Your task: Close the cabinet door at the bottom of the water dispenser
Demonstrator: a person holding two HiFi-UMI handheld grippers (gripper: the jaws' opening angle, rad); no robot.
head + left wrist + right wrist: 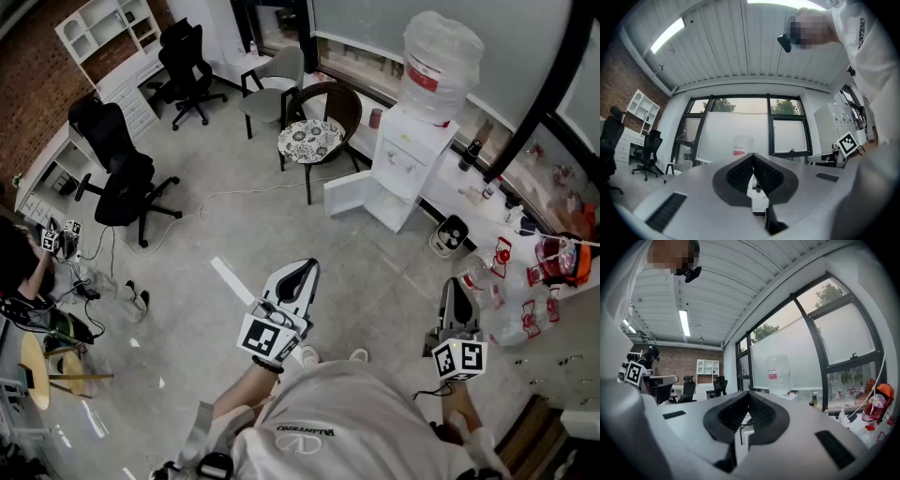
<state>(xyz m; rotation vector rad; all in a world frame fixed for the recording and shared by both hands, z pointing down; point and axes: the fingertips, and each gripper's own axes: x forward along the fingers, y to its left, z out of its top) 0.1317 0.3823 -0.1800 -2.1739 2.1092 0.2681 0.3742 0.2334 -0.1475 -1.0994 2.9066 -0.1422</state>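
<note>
A white water dispenser [410, 161] with a big clear bottle [437, 64] stands by the window wall. Its bottom cabinet door [352, 193] hangs open, swung out to the left. Both grippers are held well short of it, over the floor. My left gripper [302, 275] is shut and empty, and my right gripper [453, 291] is shut and empty too. The bottle [742, 145] shows far off above the closed left gripper [753, 156] in the left gripper view. In the right gripper view the bottle [778, 375] stands right of the shut right gripper [749, 394].
A round chair with a patterned cushion [312, 139] stands left of the open door. A small bin [449, 235] sits right of the dispenser, with several bottles [514, 281] on the floor at the right. Black office chairs [127, 180] and a seated person [21, 272] are at the left.
</note>
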